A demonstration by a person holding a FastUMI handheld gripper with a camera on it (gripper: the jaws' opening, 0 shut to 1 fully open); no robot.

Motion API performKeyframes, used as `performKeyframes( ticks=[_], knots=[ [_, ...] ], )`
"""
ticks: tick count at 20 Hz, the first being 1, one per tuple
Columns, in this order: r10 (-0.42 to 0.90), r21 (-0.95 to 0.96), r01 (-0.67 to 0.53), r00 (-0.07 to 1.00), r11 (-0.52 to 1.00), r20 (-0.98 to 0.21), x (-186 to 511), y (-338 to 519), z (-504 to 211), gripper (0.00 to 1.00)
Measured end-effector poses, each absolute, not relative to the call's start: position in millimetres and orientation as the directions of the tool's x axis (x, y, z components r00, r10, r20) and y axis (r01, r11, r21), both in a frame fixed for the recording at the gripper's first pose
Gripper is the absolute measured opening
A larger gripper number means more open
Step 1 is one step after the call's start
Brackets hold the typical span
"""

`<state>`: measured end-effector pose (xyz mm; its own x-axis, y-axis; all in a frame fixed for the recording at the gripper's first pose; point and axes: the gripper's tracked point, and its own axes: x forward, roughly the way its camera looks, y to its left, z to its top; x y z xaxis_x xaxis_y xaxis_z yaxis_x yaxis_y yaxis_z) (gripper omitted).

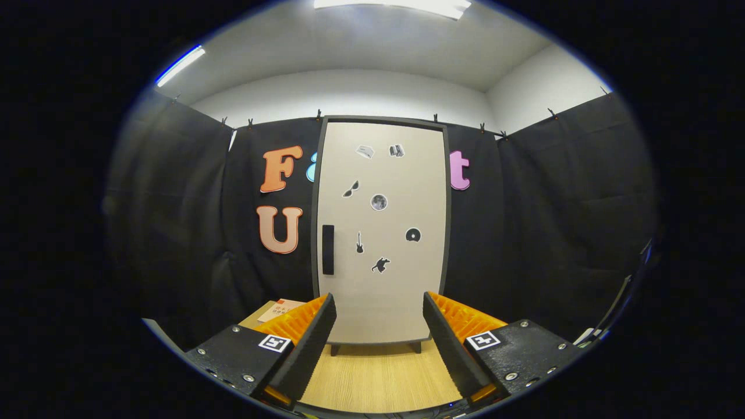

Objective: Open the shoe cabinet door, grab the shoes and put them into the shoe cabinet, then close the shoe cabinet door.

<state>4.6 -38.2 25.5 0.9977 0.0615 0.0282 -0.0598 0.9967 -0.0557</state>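
Gripper view has the claw (379, 337) spread wide and empty, the shut cabinet (381, 233) upright at the tabletop's (378, 378) far edge; I'd steer toward the door's left-side handle (328, 249) and hook it squarely.

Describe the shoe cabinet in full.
The shoe cabinet is tall and narrow, with a pale beige door in a dark frame, seemingly laminated board. Its door is shut. A dark vertical handle sits at the door's left edge, and small dark stickers dot the front. It stands upright on short dark feet on the wooden floor, against the black cloth, beyond the open hand-held gripper, untouched.
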Motion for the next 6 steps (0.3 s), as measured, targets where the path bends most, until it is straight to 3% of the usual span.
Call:
performKeyframes(
  ticks=[6],
  knots=[
    [0.063, -0.065, -0.061, 0.998, 0.996, 0.022, 8.5, -36.1, 19.8, 0.94]
  ],
)
